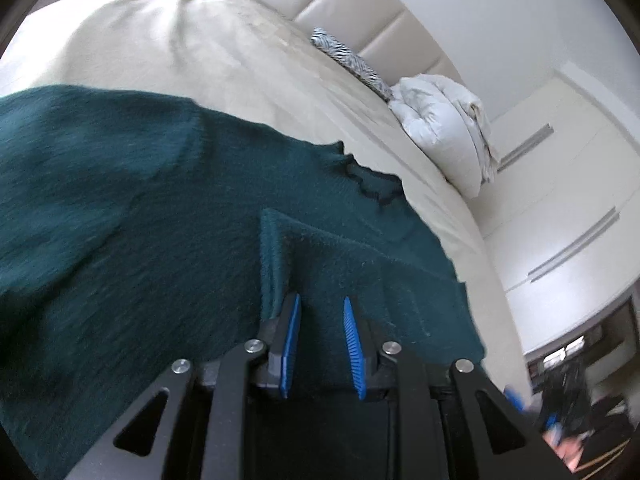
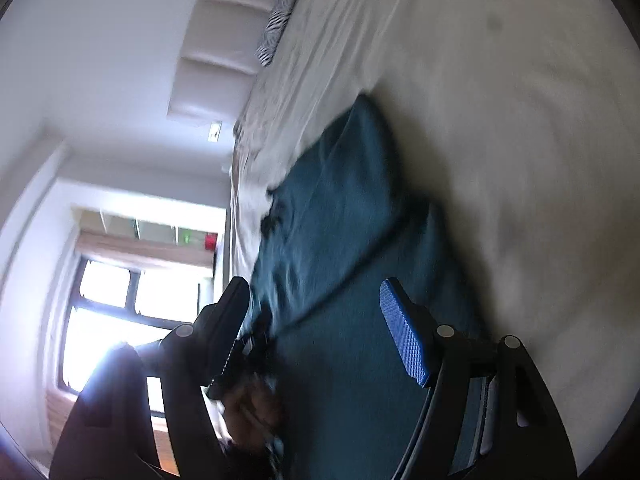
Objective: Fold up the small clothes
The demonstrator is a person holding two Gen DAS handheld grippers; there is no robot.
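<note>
A dark green knitted sweater (image 1: 132, 220) lies spread on a beige bed (image 1: 168, 48). My left gripper (image 1: 320, 300) sits low over it, its blue pads (image 1: 354, 332) parted with a raised fold of the knit (image 1: 320, 256) standing between them; the pads do not press on it. In the right wrist view the same sweater (image 2: 340, 220) lies on the bed (image 2: 500, 120), blurred by motion. My right gripper (image 2: 316, 292) is wide open just above the cloth, one blue pad (image 2: 404, 328) on its right side, and holds nothing.
A padded headboard (image 1: 372, 12), a zebra-print cushion (image 1: 352, 60) and a folded white duvet (image 1: 444, 128) lie at the head of the bed. White wardrobe doors (image 1: 560, 184) stand beyond the bed. A bright window (image 2: 132, 312) fills the left of the right wrist view.
</note>
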